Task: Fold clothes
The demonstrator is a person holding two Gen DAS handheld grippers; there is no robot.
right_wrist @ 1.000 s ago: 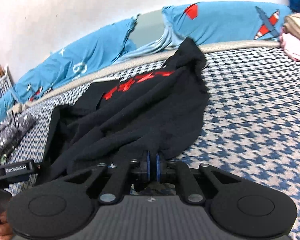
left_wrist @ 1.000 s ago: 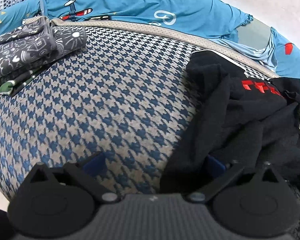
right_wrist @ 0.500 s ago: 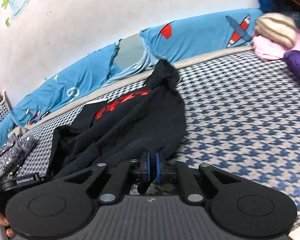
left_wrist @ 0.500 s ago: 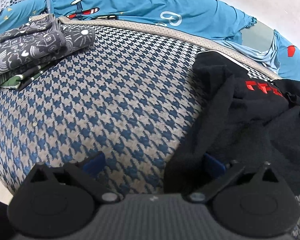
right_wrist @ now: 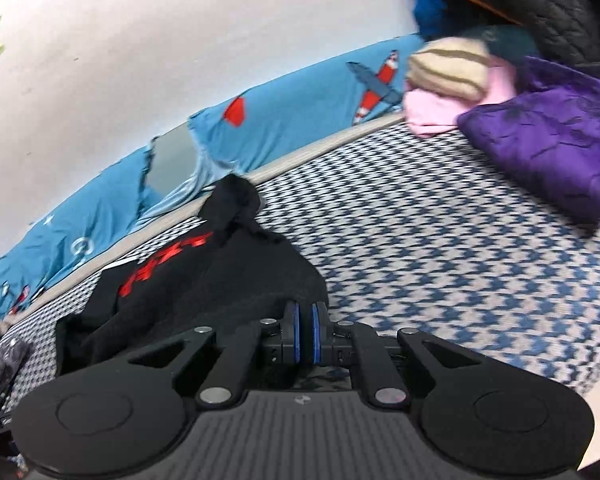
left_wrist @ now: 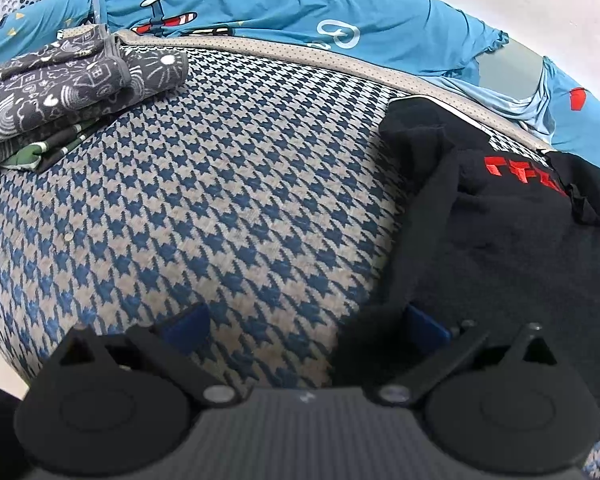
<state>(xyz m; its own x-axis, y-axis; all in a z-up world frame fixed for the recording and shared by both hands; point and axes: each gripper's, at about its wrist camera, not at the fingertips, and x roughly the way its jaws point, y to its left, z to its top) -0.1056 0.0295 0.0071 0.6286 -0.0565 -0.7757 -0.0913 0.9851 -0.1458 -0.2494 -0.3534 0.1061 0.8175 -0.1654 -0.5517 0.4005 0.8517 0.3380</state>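
Houndstooth bed (left_wrist: pixel 228 184), black garment (right_wrist: pixel 220 276) pinched by right fingers (right_wrist: pixel 305 332) (hem hidden), left fingers (left_wrist: pixel 300 322) spread.

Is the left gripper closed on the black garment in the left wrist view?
No: the left gripper stands wide open over the houndstooth cover, with the black garment only beside its right finger.

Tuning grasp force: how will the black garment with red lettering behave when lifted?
The black garment with red lettering already lies rumpled, so it likely hangs limp. Probably light, thin knit. The right hand-held gripper pinches one edge; the rest may drag.
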